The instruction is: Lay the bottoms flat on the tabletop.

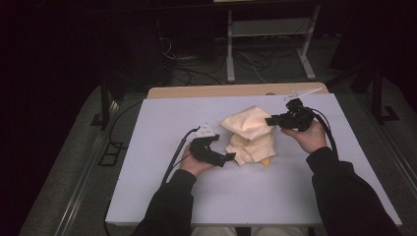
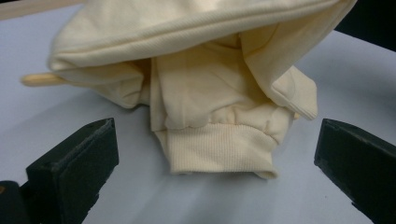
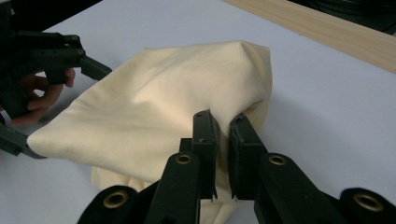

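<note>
A cream sweatshirt-like garment (image 1: pixel 248 132) lies bunched at the middle of the white table (image 1: pixel 196 196). My right gripper (image 1: pixel 269 120) comes in from the right and is shut on a raised fold of the garment (image 3: pixel 154 102); in the right gripper view the cloth is pinched between its jaws (image 3: pixel 223 123). My left gripper (image 1: pixel 228 157) is at the garment's near-left side, open. In the left gripper view its jaws (image 2: pixel 214 128) stand wide on either side of a ribbed cuff (image 2: pixel 219 149) without touching it. A pale stick end (image 2: pixel 42 79) pokes out from under the cloth.
A wooden strip (image 1: pixel 236 91) runs along the table's far edge. Beyond it, a metal stand (image 1: pixel 265 49) and loose cables sit on the dark floor. Bare white table surface lies in front of and on both sides of the garment.
</note>
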Action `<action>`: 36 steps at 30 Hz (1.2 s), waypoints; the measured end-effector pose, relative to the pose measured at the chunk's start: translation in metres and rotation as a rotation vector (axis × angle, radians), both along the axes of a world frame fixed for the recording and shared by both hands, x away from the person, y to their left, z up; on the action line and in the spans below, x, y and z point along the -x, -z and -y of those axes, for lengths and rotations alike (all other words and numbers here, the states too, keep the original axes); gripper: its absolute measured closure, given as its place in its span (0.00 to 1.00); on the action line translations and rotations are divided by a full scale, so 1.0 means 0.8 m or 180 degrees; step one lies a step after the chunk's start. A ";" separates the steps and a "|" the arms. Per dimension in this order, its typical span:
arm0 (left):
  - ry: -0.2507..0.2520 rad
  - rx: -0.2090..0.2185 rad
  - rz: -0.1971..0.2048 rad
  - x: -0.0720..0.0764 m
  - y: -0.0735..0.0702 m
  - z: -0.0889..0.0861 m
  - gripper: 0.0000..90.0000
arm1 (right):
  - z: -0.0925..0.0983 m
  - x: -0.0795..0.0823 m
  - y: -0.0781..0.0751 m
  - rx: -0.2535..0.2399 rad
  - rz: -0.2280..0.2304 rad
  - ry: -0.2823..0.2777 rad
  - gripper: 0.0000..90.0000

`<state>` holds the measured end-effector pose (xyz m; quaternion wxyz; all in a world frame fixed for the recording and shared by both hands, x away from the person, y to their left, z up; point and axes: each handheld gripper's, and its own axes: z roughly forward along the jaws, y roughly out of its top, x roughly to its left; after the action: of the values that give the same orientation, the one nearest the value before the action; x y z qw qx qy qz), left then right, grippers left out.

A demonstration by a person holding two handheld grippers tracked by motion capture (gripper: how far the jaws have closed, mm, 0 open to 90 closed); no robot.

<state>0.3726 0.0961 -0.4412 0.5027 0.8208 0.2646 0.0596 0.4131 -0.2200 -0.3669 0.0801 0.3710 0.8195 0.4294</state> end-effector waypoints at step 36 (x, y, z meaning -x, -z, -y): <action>-0.0065 -0.0080 -0.0393 -0.034 0.009 0.024 0.86 | 0.019 0.000 0.021 -0.0377 -0.0064 0.0277 0.90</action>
<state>0.3994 0.0771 -0.4484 0.4744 0.8264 0.3027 0.0174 0.4132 -0.2349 -0.3834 0.0684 0.4146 0.7766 0.4695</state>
